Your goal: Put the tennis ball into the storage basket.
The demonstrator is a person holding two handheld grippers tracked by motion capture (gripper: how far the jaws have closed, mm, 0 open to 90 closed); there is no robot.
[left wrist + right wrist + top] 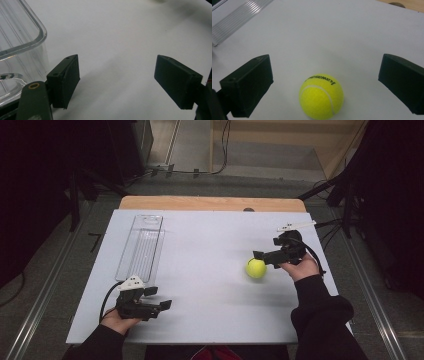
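Observation:
A yellow tennis ball (pixel 256 268) lies on the white table top (pixel 210 315), right of centre. My right gripper (pixel 266 259) is open just to the right of it, pointing left. In the right gripper view the ball (pixel 321 96) rests on the table between the spread jaws of the right gripper (pixel 325 65), touching neither pad. My left gripper (pixel 158 298) is open near the front left of the table, with nothing between its jaws. In its own view the left gripper (pixel 117 72) stands wide open over bare table.
A long clear plastic tray (pixel 141 247) lies at the back left; its near corner (pixel 20 45) sits just beside my left gripper's jaw. The tray's ribbed surface (pixel 237 22) shows far off. A small white strip (pixel 296 226) lies at the back right.

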